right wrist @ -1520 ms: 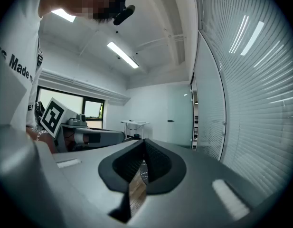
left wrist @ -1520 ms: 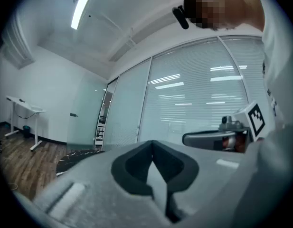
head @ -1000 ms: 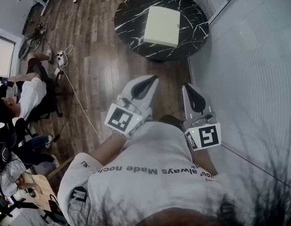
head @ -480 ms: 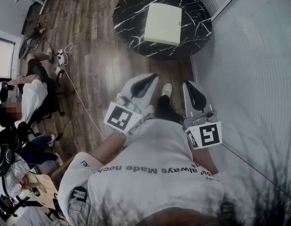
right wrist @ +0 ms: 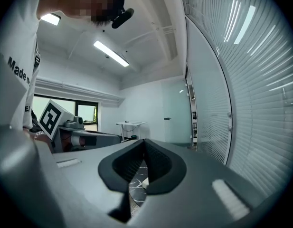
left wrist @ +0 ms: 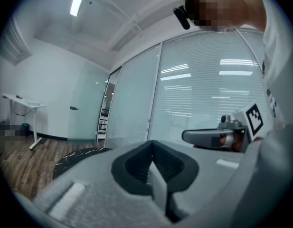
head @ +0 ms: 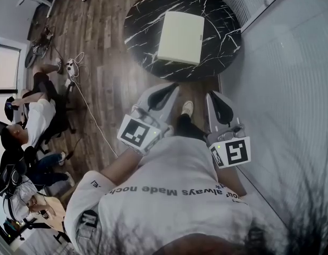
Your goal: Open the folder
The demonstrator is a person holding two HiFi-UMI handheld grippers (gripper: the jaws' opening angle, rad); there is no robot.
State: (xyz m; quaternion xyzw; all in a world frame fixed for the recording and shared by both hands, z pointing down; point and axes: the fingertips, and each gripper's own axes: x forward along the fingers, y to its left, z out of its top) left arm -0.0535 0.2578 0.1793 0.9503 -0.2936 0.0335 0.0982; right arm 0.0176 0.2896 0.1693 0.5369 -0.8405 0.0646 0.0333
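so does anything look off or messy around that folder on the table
Nothing stands out. The folder lies flat and closed on the round marble table. A loose cable trails across the wood floor to its left, well apart from it.

The head camera sits up above the person's shirt [head: 174,190] and looks steeply down, with the left gripper [head: 173,87] and right gripper [head: 212,96] close beneath it and the round counter [head: 145,20] farther off across the floor [head: 108,73]. Each gripper camera rides low just behind its own jaws and looks almost level along them, so they loom large at the bottom of that view. Each also catches the other gripper off to one side, and all three views share the counter's dark marbled top and the glass wall [head: 291,62].
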